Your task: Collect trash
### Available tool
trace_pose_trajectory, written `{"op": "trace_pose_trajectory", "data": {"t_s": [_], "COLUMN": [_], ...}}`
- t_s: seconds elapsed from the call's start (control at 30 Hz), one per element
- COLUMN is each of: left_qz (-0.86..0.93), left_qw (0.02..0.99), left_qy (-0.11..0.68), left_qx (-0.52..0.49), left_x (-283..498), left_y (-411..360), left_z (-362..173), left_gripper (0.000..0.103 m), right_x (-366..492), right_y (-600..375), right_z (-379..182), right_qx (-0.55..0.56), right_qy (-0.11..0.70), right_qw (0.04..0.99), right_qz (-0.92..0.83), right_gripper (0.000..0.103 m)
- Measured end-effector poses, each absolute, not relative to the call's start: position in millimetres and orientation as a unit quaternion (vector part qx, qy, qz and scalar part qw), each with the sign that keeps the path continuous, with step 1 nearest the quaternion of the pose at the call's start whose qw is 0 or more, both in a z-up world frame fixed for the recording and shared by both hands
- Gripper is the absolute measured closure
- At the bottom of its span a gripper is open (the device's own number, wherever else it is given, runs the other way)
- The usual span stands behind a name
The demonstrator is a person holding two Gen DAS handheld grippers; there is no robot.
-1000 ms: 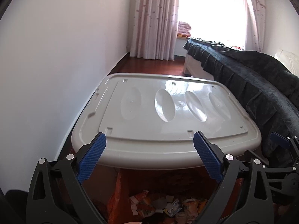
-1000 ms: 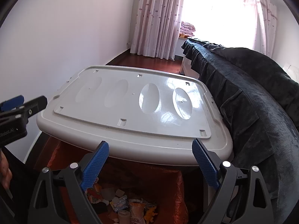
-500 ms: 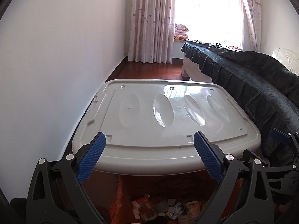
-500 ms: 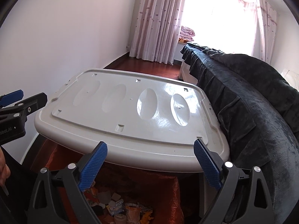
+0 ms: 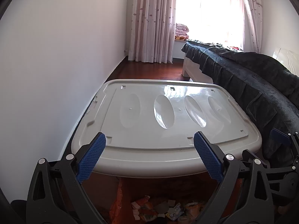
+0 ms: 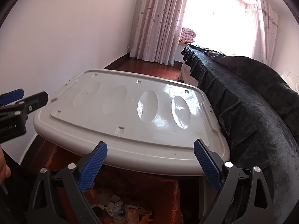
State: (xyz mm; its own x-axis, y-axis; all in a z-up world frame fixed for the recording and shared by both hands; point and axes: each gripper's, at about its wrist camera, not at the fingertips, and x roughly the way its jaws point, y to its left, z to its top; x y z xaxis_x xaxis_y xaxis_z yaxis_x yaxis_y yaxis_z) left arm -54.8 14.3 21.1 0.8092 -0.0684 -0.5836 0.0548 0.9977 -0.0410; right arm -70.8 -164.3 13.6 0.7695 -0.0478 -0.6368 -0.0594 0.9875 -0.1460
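Several scraps of trash (image 5: 158,210), wrappers and paper bits, lie on an orange sheet (image 5: 116,203) on the floor below the near edge of a grey plastic lid (image 5: 149,123). The trash also shows in the right wrist view (image 6: 114,207). My left gripper (image 5: 149,153) is open and empty, its blue pads apart above the lid's near edge. My right gripper (image 6: 150,160) is open and empty, likewise over the lid (image 6: 130,115). The left gripper's side (image 6: 18,110) shows at the left of the right wrist view.
A white wall (image 5: 46,65) runs along the left. A bed with a dark blanket (image 5: 261,85) runs along the right. Dark wood floor (image 5: 149,69) and pink curtains (image 5: 151,22) lie beyond the lid.
Both cameras have tilted up and drawn back a little: the lid sits lower in the frames and less of the trash below shows. Both grippers stay open.
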Motion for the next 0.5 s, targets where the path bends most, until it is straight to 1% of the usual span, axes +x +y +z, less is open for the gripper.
{"op": "trace_pose_trajectory", "data": {"t_s": [0.5], "left_qz": [-0.030], "left_qw": [0.958], "left_qy": [0.286], "left_qx": [0.007], "left_x": [-54.5], "left_y": [7.1], "left_z": [28.0], "left_gripper": [0.010], "right_x": [-67.5], "right_y": [-157.6], "right_z": [12.8], "right_qx": [-0.079], "right_qy": [0.340], "right_qw": [0.937], "right_qz": [0.010], "right_gripper": [0.010]}}
